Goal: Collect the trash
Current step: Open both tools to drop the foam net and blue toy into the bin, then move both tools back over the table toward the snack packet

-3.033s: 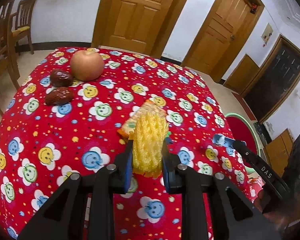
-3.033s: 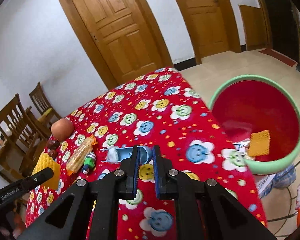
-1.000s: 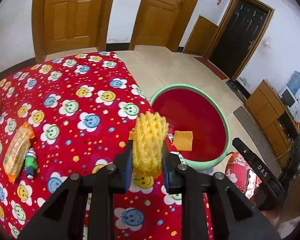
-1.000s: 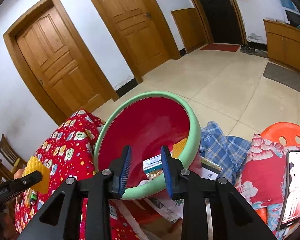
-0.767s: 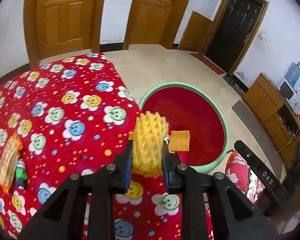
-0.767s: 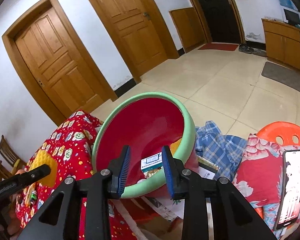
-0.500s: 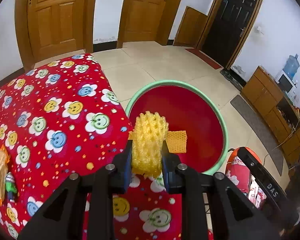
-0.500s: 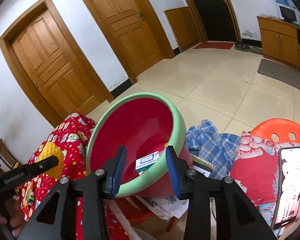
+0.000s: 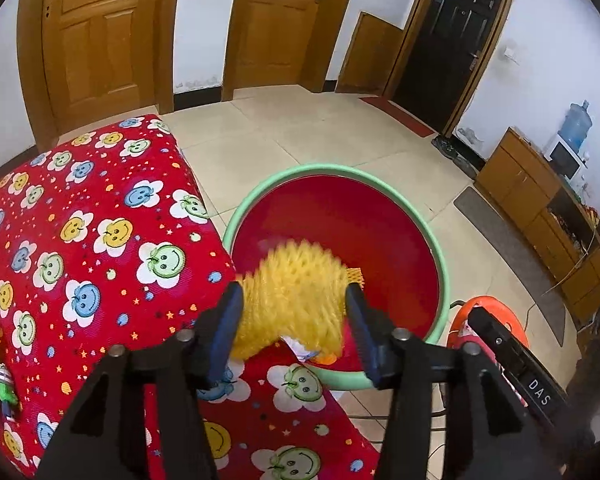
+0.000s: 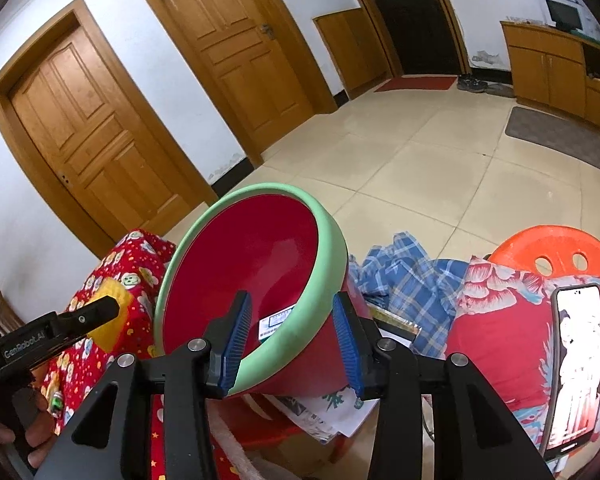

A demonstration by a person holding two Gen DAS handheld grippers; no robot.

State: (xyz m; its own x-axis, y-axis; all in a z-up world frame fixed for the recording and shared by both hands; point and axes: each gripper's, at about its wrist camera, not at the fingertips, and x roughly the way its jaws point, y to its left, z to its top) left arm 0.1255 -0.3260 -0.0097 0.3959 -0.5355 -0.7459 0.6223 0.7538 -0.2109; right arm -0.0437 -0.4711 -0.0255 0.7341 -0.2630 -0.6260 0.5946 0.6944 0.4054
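Left gripper [image 9: 294, 326] jaws spread, blurred yellow foam net [image 9: 296, 300] loose between them over the near rim of the red basin [image 9: 328, 224] beside the table [image 9: 80, 216]; right gripper [image 10: 292, 344] spread, empty, at the basin's rim.

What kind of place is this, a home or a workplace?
Most likely a home's living or dining room: panelled wooden doors, a table under a smiley-flower cloth, and a red basin serving as the trash bin.
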